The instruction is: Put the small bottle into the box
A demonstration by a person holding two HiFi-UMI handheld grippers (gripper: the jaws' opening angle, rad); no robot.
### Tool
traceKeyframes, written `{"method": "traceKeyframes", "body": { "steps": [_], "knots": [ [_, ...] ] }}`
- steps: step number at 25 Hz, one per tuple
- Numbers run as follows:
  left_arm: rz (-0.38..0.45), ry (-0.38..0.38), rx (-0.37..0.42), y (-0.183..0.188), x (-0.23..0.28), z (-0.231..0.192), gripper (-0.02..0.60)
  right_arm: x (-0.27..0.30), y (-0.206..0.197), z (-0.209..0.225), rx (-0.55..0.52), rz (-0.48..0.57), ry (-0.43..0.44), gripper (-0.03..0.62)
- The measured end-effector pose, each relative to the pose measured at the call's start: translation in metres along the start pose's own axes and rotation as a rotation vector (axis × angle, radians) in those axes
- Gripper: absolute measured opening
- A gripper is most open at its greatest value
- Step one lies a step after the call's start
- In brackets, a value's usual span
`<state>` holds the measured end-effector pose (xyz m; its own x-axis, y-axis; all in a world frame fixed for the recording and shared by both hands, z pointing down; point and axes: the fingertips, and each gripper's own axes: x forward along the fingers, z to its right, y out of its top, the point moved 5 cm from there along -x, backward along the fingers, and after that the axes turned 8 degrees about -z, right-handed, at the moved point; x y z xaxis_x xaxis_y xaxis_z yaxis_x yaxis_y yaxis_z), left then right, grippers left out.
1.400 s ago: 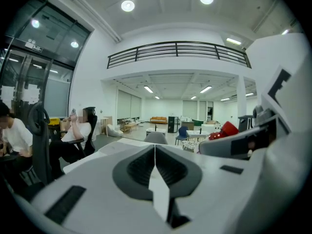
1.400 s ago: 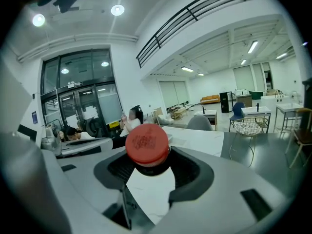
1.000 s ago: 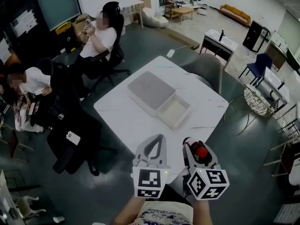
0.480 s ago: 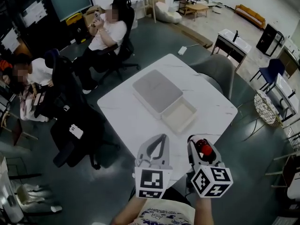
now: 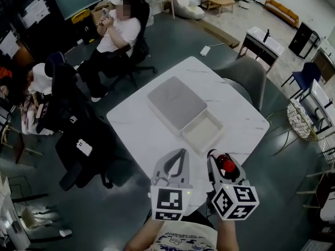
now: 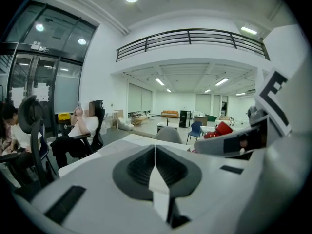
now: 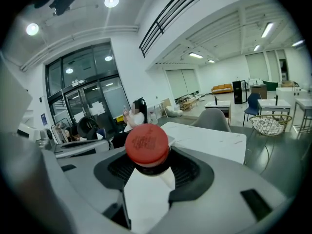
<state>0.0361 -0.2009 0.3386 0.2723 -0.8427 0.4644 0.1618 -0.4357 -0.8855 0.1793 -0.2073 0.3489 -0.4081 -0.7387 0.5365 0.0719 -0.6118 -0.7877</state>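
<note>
The small bottle, with a red cap, sits between the jaws of my right gripper, which is shut on it above the near edge of the white table. Only the cap and neck show; the body is hidden by the jaws. The box, a shallow open white tray, lies on the table just beyond both grippers, with its grey lid lying beside it on the far left. My left gripper is shut and empty, next to the right one.
Two seated people and dark office chairs are left of the table. A grey chair stands at its far right side. A wire basket sits on the floor to the right. Desks fill the background.
The head view has shifted slightly, so the table sits a bit closer and more central. Both grippers keep the same pose, and the bottle stays in the right one.
</note>
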Motion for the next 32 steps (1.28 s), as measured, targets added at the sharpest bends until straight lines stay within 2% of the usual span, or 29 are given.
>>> {"method": "traceKeyframes", "body": {
  "steps": [16, 32],
  "knots": [
    [-0.087, -0.131, 0.0, 0.003, 0.073, -0.021, 0.02, 0.061, 0.02, 0.023, 0.066, -0.058, -0.107, 0.227],
    [-0.208, -0.229, -0.034, -0.024, 0.139, -0.03, 0.019, 0.126, 0.012, 0.047, 0.102, -0.164, -0.159, 0.227]
  ]
}}
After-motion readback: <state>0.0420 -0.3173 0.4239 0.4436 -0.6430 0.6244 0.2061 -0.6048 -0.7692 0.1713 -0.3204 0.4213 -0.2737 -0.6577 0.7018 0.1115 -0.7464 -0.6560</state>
